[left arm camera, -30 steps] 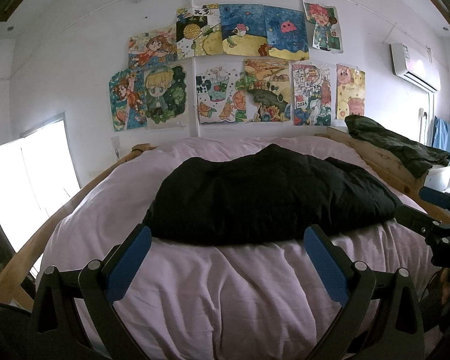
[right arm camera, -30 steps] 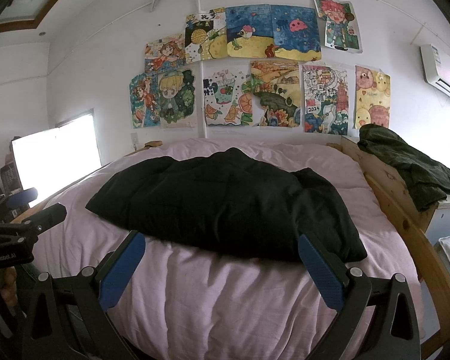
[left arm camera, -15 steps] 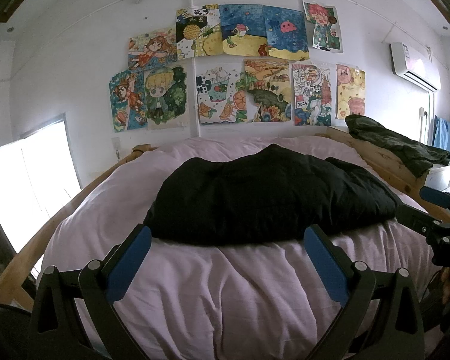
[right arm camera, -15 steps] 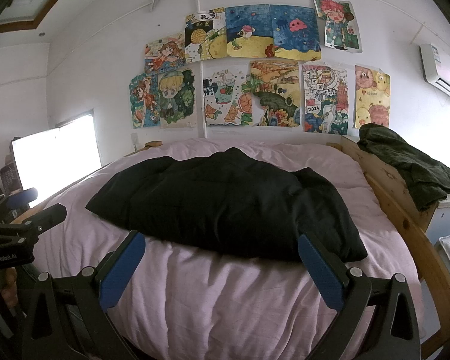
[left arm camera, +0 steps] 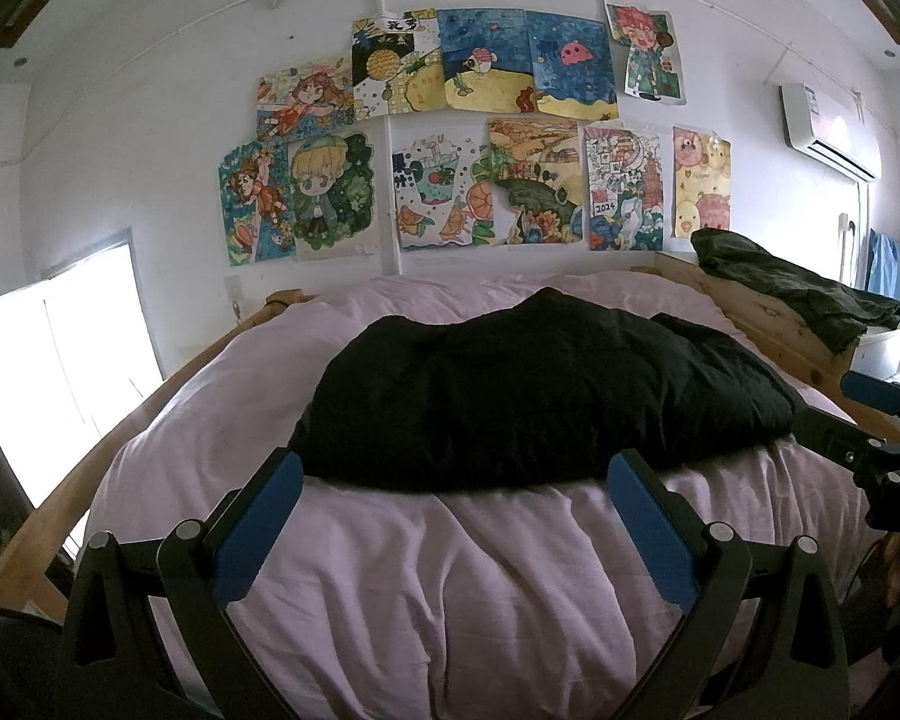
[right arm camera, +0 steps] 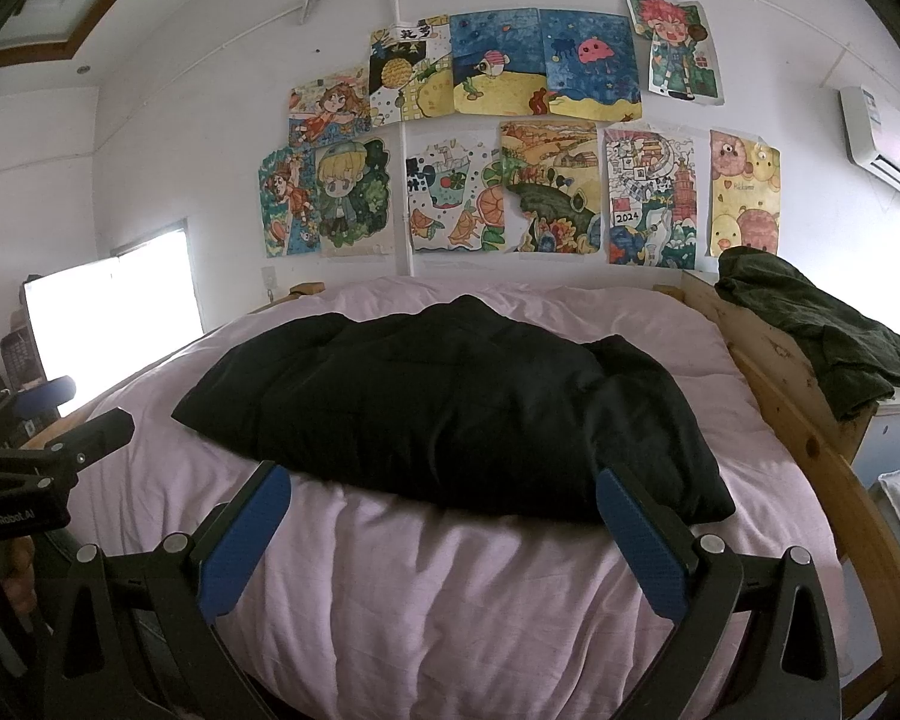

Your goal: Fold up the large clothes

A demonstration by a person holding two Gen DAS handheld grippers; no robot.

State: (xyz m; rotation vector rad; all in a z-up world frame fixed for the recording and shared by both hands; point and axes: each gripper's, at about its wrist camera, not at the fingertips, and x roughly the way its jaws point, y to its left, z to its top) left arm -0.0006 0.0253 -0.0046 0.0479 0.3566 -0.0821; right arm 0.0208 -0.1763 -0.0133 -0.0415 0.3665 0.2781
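Observation:
A large black padded garment [left arm camera: 540,396] lies spread across the middle of a bed with a pale pink cover [left arm camera: 480,588]; it also shows in the right wrist view [right arm camera: 462,408]. My left gripper [left arm camera: 456,492] is open and empty, held above the near part of the bed, short of the garment's near edge. My right gripper [right arm camera: 444,510] is open and empty at a similar spot, a bit further right. Each gripper shows at the edge of the other's view: the right gripper [left arm camera: 870,438], the left gripper [right arm camera: 48,456].
A dark green garment [right arm camera: 822,336] hangs over the wooden bed rail [right arm camera: 810,420] on the right. Drawings [left arm camera: 480,138] cover the far wall. A bright window [left arm camera: 60,372] is at the left, an air conditioner [left arm camera: 828,132] at the upper right.

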